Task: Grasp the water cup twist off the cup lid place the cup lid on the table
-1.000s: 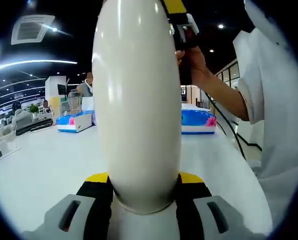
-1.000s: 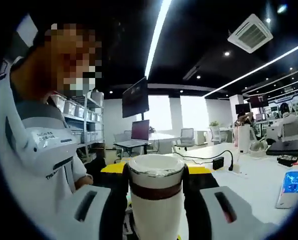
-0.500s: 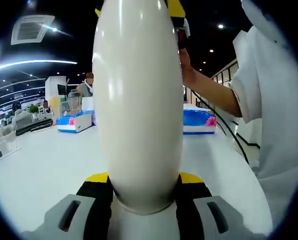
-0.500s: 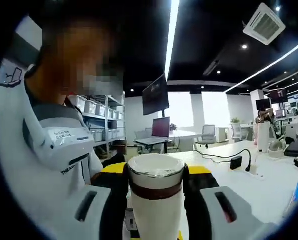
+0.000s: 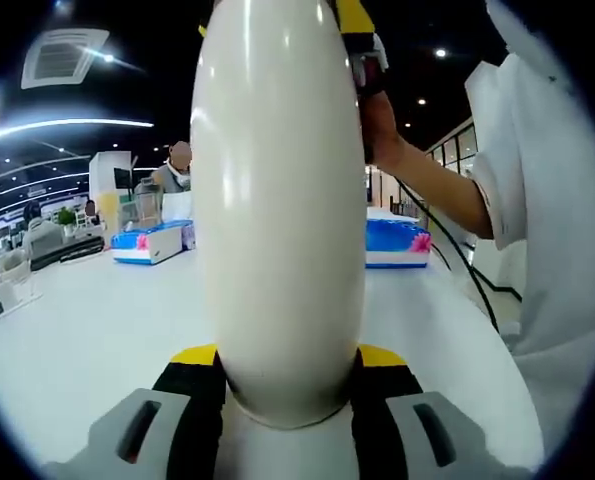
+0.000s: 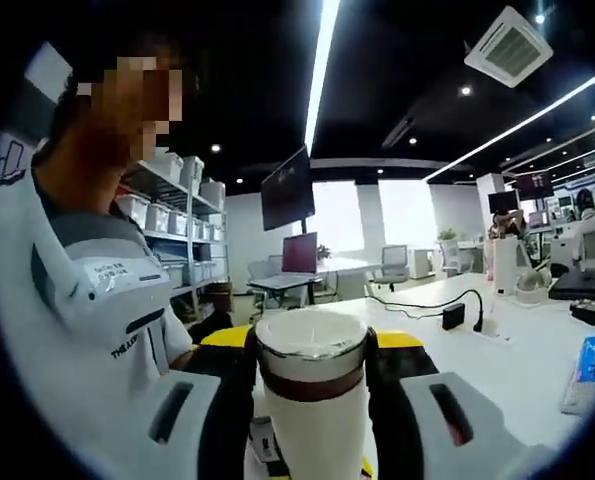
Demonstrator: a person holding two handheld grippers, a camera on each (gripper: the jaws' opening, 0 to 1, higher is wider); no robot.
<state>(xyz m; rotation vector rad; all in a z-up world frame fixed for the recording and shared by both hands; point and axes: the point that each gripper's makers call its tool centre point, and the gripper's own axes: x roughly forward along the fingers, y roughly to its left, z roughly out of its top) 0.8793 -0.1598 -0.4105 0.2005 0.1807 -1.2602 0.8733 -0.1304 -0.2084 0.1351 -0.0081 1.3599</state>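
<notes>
A tall, glossy white water cup (image 5: 277, 200) stands upright between the jaws of my left gripper (image 5: 287, 357), which is shut on its lower body. At the cup's top, my right gripper (image 5: 362, 55) comes in with a person's hand (image 5: 382, 130) behind it. In the right gripper view, the cup lid (image 6: 312, 375), white with a brown band and a silver rim, sits between the black and yellow jaws of my right gripper (image 6: 312, 345), which is shut on it. The join between lid and cup is hidden in both views.
A white table (image 5: 87, 320) lies below the cup, with two blue boxes (image 5: 152, 243) (image 5: 395, 243) at its far side. A person in a white shirt (image 6: 87, 330) stands close by. A black adapter and cable (image 6: 454, 315) lie on the table (image 6: 517, 350).
The right gripper and hand at the cup's top have shifted slightly, and the right gripper view has swung a little. The cup stays held in the left gripper.
</notes>
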